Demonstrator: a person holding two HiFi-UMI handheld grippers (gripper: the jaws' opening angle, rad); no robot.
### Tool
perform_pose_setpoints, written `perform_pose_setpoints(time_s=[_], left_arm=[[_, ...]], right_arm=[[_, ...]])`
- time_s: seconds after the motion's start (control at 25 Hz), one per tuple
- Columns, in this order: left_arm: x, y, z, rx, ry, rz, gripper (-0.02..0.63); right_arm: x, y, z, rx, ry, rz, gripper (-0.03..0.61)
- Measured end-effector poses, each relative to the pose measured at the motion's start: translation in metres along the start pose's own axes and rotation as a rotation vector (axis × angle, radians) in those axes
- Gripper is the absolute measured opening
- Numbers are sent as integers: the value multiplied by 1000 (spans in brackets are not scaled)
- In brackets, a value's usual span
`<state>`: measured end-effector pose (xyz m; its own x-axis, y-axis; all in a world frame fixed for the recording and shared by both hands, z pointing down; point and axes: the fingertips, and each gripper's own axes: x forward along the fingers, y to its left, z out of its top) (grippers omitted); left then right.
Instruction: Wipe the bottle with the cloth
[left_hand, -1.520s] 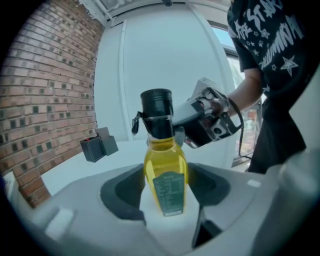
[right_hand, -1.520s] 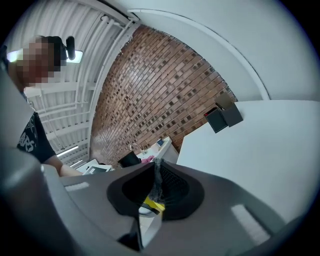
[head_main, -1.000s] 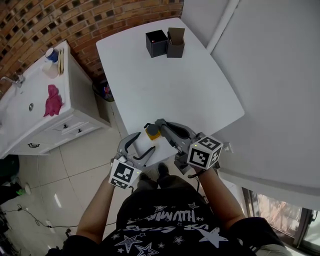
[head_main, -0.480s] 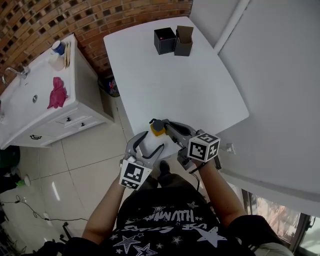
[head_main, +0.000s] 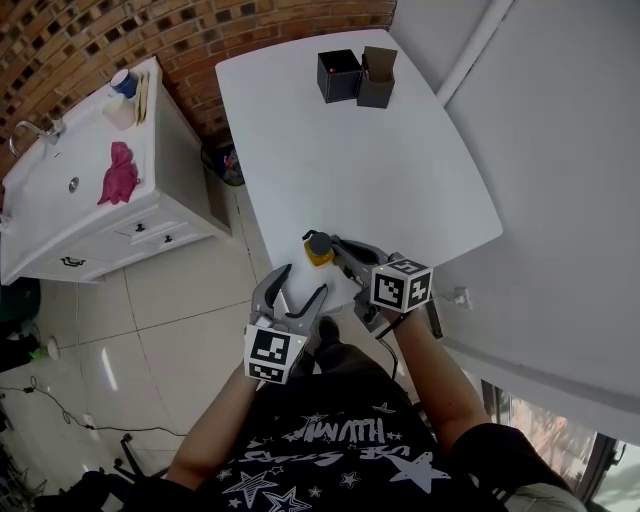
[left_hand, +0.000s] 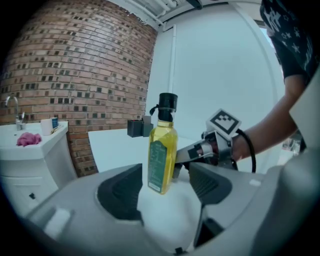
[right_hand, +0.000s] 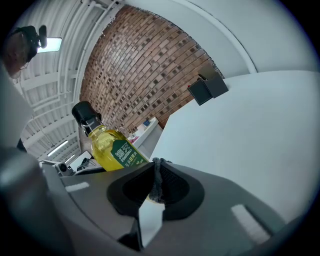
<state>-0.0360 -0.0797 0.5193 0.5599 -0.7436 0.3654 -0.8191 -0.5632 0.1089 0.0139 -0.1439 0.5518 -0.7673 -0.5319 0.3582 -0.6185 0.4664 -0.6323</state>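
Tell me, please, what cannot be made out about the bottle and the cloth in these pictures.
Cloth: only a grey edge shows between the right gripper's shut jaws in its own view; in the head view the gripper hides it.
Bottle label: fine print too small to read in the left gripper view.
Bottle base: behind a jaw in the right gripper view.
Whether cloth touches bottle: cannot tell.

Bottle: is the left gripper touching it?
Apart. The left gripper view shows the left gripper open, with a gap between each jaw and the bottle.
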Motion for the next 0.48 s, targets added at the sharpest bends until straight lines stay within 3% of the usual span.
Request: perform_pose_setpoints(time_s=[0.24,0.48], left_arm=[[0,1,-1,-32,20,42,305],[9,3,1,-99,24,208,336]], right_arm=[[0,-5,0,-8,-12,-29,37],[-20,-1,11,-19,-67,-49,37]])
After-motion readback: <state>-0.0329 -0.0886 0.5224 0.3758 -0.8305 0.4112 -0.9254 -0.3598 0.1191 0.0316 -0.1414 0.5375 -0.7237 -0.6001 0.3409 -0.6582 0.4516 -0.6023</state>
